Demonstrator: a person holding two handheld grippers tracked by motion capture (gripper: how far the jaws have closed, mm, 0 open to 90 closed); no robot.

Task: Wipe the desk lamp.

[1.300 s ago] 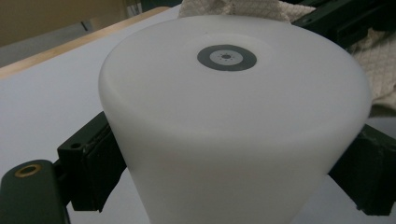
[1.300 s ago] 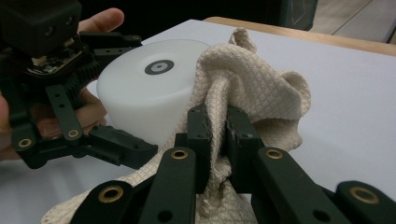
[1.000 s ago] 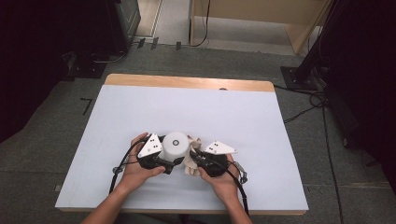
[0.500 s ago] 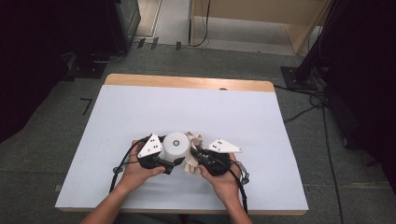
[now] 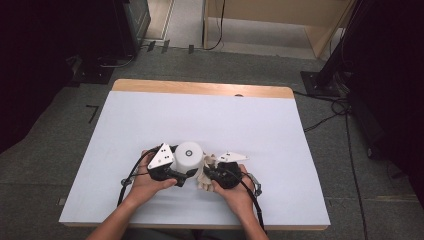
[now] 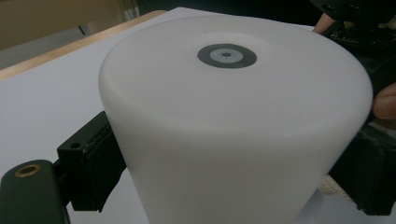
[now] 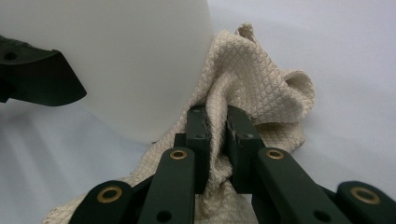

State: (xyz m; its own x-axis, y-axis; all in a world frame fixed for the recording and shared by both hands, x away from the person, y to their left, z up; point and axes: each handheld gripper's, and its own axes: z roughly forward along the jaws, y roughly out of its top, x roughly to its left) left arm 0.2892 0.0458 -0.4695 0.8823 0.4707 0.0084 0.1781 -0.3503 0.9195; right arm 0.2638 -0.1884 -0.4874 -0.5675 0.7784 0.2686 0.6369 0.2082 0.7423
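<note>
A white cylinder point(image 5: 189, 152) with a dark ring mark on its top point(image 6: 226, 55) stands near the table's front edge. My left gripper point(image 5: 184, 169) is shut on it, one black jaw on each side of its wall point(image 6: 224, 154). Just right of the cylinder lies a beige waffle-weave cloth point(image 5: 204, 181), bunched against the cylinder's base point(image 7: 116, 60). My right gripper point(image 5: 209, 173) is shut on a fold of that cloth point(image 7: 261, 88), with its jaws point(image 7: 218, 135) pinching the fabric. One jaw of the left gripper point(image 7: 37, 77) shows at the cylinder's left in the right gripper view.
The white table top point(image 5: 200, 120) has a wooden strip along its far edge point(image 5: 200, 89). Both hands rest close to the front edge. Black stands and cables point(image 5: 330, 107) are on the floor around the table.
</note>
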